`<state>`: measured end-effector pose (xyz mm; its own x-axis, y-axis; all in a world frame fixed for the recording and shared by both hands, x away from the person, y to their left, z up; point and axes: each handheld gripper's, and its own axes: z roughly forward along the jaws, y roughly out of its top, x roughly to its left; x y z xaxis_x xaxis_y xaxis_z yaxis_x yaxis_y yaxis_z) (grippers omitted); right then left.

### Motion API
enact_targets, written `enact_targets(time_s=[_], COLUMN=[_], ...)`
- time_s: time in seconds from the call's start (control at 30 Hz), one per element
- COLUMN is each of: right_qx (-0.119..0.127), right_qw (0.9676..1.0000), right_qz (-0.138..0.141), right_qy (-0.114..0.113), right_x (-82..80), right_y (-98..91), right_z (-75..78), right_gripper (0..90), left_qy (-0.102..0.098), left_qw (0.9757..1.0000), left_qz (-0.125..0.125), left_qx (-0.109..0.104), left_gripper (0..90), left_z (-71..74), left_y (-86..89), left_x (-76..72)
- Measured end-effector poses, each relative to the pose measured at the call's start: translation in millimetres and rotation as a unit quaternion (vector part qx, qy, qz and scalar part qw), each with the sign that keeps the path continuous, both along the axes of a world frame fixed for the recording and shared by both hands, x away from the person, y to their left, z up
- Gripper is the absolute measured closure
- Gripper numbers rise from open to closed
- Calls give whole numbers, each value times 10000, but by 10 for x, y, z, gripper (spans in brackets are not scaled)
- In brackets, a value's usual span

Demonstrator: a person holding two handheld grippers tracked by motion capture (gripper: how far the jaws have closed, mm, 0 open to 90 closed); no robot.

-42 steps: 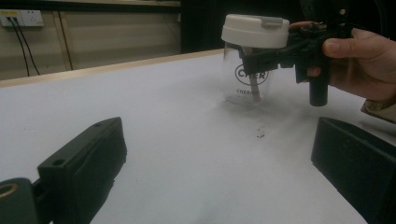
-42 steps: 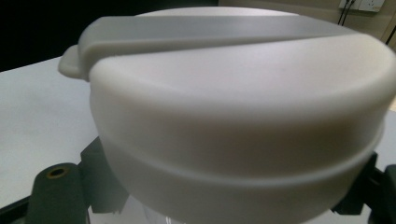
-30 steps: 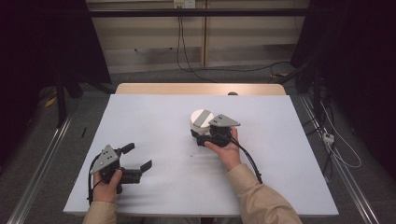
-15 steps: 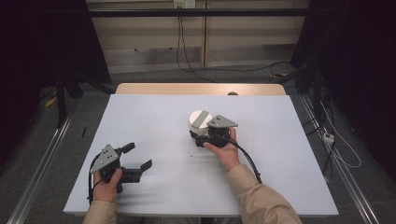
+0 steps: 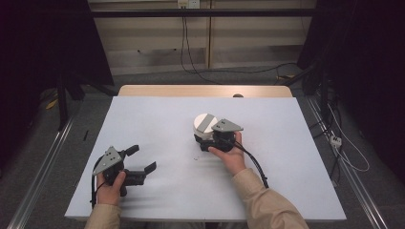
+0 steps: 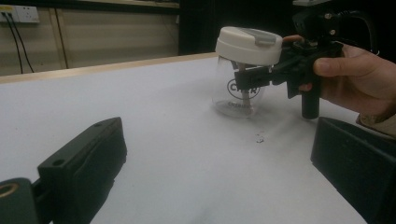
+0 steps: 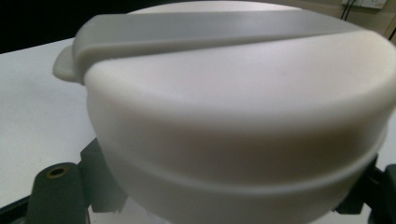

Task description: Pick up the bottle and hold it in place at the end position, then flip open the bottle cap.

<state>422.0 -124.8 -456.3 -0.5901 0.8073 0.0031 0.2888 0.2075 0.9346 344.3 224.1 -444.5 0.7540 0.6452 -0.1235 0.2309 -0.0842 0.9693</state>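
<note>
On white table point(image 5: 157, 119), right tongs point(image 6: 252, 77) seemingly clamp jar point(image 6: 237, 93)

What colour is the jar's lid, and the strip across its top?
The lid is off-white; the strip across it is grey. The right gripper view shows it best.
</note>
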Motion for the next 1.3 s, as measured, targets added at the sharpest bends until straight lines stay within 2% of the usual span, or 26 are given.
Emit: enact_targets(time_s=[0.17,0.5,0.6,0.77,1.03,1.2,1.3], right_qx=[14,-15,24,8,7,-2,-7], right_qw=[10000,10000,10000,10000,10000,10000,10000], right_qz=[-10,-18,-28,-20,-28,-26,-28], right_qy=[26,41,58,58,64,68,76], right_x=[1,-7,-2,-4,-4,-9,-8], right_y=[1,4,3,3,2,2,0], right_z=[-1,0,-6,-7,-10,-12,-12], right_gripper=[186,186,186,186,186,186,186], left_qy=[94,151,175,184,242,331,342], left_qw=[9999,9999,9995,9996,9997,9994,9994], left_qz=[103,51,94,59,11,-42,-86], left_qx=[22,50,237,210,25,-5,46], left_gripper=[33,33,33,33,30,28,30], left_z=[6,24,35,49,89,105,120], left_y=[-25,-106,-130,-176,-263,-349,-390], left_x=[8,45,43,62,115,162,189])
